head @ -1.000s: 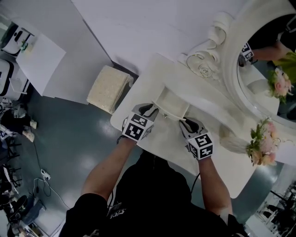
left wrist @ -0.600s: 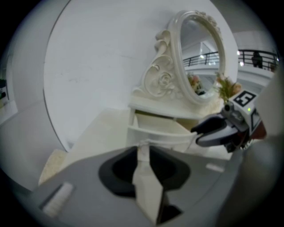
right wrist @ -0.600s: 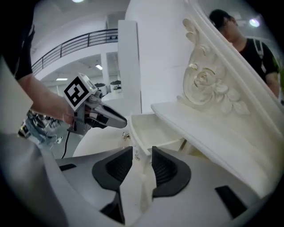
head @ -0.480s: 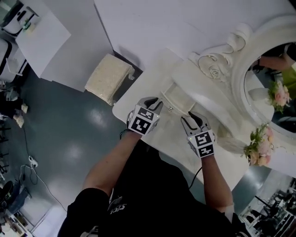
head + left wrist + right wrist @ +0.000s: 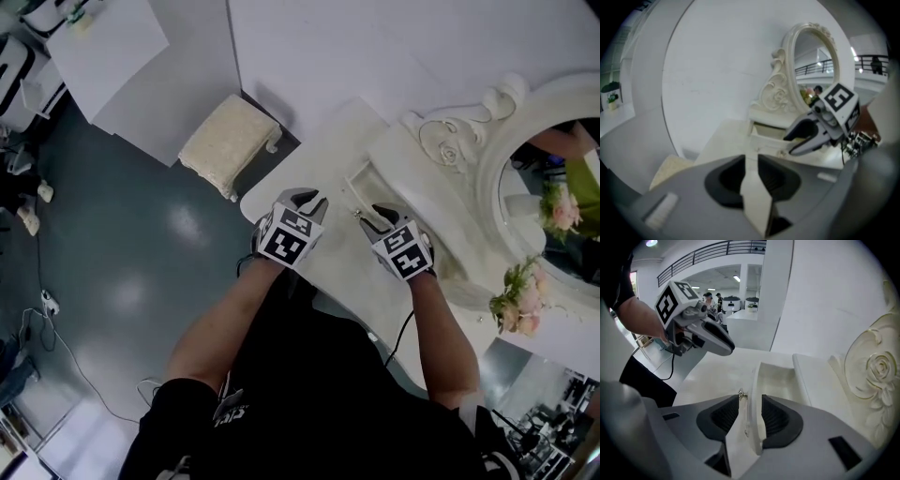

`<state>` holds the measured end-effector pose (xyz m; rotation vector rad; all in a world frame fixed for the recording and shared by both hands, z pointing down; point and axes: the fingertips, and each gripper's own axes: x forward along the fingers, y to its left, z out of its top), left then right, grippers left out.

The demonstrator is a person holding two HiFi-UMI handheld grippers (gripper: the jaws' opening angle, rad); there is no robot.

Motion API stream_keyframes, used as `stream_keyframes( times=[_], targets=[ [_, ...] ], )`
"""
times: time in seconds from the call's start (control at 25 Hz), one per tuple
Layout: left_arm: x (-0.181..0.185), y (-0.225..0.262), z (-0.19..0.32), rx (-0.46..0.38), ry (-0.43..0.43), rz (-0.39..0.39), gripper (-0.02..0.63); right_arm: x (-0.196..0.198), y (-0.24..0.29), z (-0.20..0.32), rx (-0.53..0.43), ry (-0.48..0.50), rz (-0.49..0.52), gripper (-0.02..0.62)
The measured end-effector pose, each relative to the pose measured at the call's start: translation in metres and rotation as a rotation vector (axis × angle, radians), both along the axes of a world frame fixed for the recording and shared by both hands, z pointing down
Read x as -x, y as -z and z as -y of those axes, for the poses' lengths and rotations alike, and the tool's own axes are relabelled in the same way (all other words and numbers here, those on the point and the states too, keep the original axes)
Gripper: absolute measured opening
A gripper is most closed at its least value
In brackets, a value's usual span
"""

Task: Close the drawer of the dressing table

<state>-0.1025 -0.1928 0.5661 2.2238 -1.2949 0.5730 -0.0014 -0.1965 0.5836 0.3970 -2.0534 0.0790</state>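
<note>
The white dressing table (image 5: pixel 319 155) has a small drawer (image 5: pixel 359 183) under its mirror, standing a little way out. In the right gripper view the drawer's thin front panel (image 5: pixel 755 404) stands upright between the jaws of my right gripper (image 5: pixel 751 397), with its small metal knob (image 5: pixel 740 393) on the left side. These jaws are opening, and a gap shows beside the left pad. My left gripper (image 5: pixel 307 197) hovers over the tabletop just left of the drawer (image 5: pixel 766 133). Its jaws stand narrowly apart (image 5: pixel 751 157) and only tabletop shows between them.
An ornate oval mirror (image 5: pixel 553 197) rises behind the drawer, with a vase of pink flowers (image 5: pixel 516 300) at the table's right. A cream cushioned stool (image 5: pixel 230 141) sits on the floor to the left. Cables (image 5: pixel 47 309) lie on the grey floor.
Both grippers moved toward the mirror and the drawer sticks out less than before. The right gripper rolled and now straddles the drawer front. The left gripper lifted off the drawer's left corner.
</note>
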Motion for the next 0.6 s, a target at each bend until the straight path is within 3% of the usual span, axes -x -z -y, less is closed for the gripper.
stream_keyframes(
  times=[0.16,0.36,0.4,0.6],
  targets=[
    [0.017,0.001,-0.005,0.003,0.042,-0.01,0.087,0.002,-0.016,-0.005,0.02,0.054,-0.097,0.142],
    [0.028,0.002,-0.007,-0.002,0.077,-0.025,0.086,0.005,-0.017,-0.007,-0.048,0.149,-0.162,0.103],
    [0.029,0.001,-0.007,0.002,0.08,-0.029,0.086,0.006,-0.017,-0.007,-0.069,0.166,-0.17,0.066],
    [0.027,0.0,-0.009,0.02,0.089,-0.054,0.085,0.007,-0.021,-0.012,-0.131,0.23,-0.213,0.057]
  ],
)
